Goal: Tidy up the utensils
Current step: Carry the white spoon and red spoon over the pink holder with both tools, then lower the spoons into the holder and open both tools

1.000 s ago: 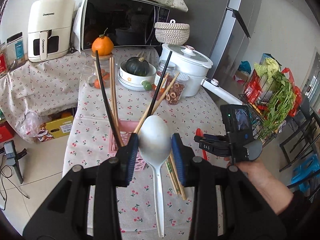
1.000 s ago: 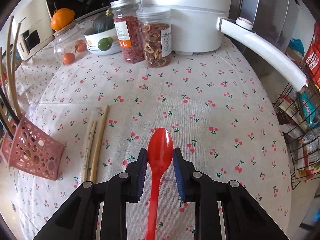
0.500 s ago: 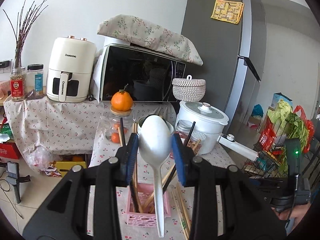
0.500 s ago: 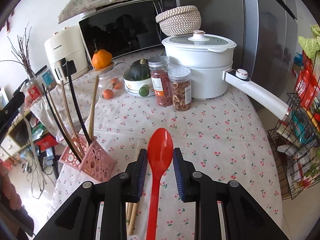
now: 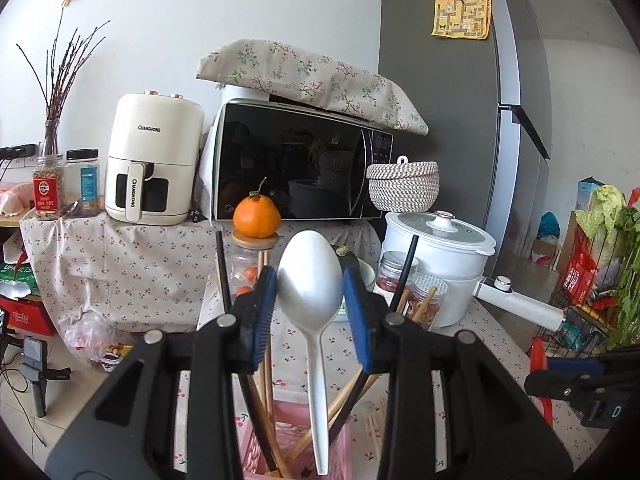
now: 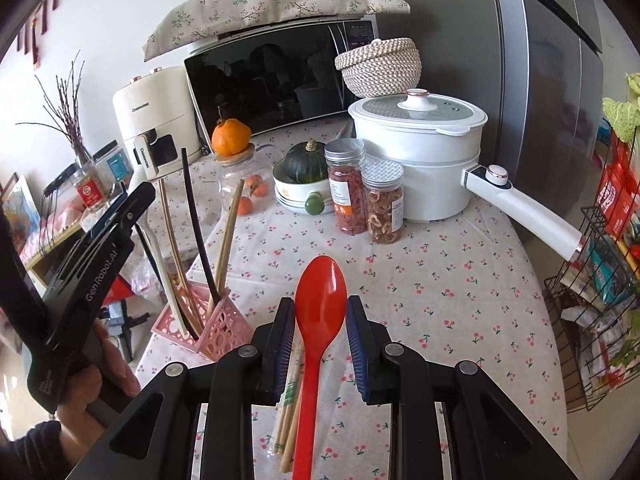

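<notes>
Left gripper (image 5: 310,296): fingers (image 5: 262,316) clamped on the bowl of a white spoon (image 5: 316,320), bowl up, handle hanging down with its tip in or just over the pink holder (image 5: 256,456); judged the final lowering for standing the spoon upright among the sticks. Right gripper (image 6: 320,332): fingers (image 6: 285,336) clenched on the bowl of a red spoon (image 6: 318,320), handle trailing back toward the camera, carried above the table (image 6: 460,280); judged to be waiting its turn for the same holder. Holder near the table's left edge, seen from the right wrist, tilted sticks fanning out of it since only the rim props them.

Counts:
- Spoons: two, one per gripper.
- Holder: one.
- Chopsticks (image 6: 228,236) in the holder: about five, black and wooden; exact number unclear where they overlap.
- Loose chopsticks (image 6: 289,412): one bundle flat on the table under the right gripper, beside the holder; number unclear; judged still to be collected.
- Jars (image 6: 347,188) toward the far edge: two with red and brown contents, plus one clear jar topped by an orange (image 6: 231,137).
- Pot (image 6: 420,152): one, at the far right corner, clear of the work.
</notes>
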